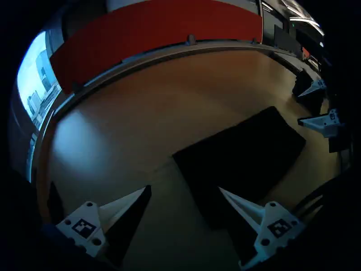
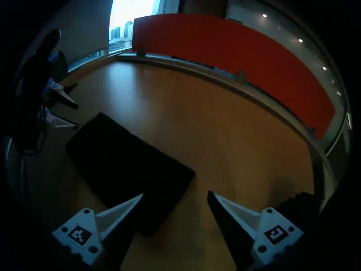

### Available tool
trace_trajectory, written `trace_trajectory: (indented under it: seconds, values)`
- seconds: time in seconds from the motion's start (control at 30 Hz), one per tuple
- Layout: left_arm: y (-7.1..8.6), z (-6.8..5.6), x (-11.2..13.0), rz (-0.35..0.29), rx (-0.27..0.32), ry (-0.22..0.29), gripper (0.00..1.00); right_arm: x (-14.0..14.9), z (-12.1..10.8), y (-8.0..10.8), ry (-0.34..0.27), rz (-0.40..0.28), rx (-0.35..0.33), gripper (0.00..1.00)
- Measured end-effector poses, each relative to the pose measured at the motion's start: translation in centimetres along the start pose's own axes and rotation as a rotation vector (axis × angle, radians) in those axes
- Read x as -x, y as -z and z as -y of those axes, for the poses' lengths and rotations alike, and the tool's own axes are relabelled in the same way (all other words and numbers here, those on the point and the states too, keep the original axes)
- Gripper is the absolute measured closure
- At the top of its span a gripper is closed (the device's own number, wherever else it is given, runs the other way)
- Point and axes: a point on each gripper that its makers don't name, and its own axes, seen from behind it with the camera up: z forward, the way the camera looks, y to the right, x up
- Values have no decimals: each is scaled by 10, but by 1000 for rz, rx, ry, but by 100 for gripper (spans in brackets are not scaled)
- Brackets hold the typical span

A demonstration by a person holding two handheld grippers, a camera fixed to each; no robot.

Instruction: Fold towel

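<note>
A dark towel (image 1: 243,153) lies folded into a flat rectangle on the wooden table (image 1: 149,117). In the left gripper view my left gripper (image 1: 185,192) hovers open over the towel's near left corner, its right finger above the cloth. The right gripper (image 1: 318,106) shows at the far right edge, open, just beyond the towel. In the right gripper view the same towel (image 2: 126,169) lies lower left, and my right gripper (image 2: 176,196) stands open over its near corner with nothing held. The left gripper (image 2: 61,106) appears far left, beside the towel's far end.
A red partition (image 1: 153,31) runs along the table's far edge, with a metal rail below it. A bright window (image 2: 131,25) lies beyond. Bare wood (image 2: 234,135) spreads between the towel and the partition.
</note>
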Motion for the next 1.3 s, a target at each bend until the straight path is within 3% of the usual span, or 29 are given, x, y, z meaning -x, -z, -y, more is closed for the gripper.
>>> trace_trajectory:
  seconds: [0.6, 0.9, 1.3]
  values:
    - [25, -5, 40, 16, -2, 88, 0, 30, 21, 28, -27, 0, -21, 1]
    - [33, -4, 50, 15, -16, 120, 0, 33, 25, 29, -14, 5, -47, 1]
    - [55, 6, 74, 8, -55, 209, 0, 31, 31, 26, 38, 11, -102, 1]
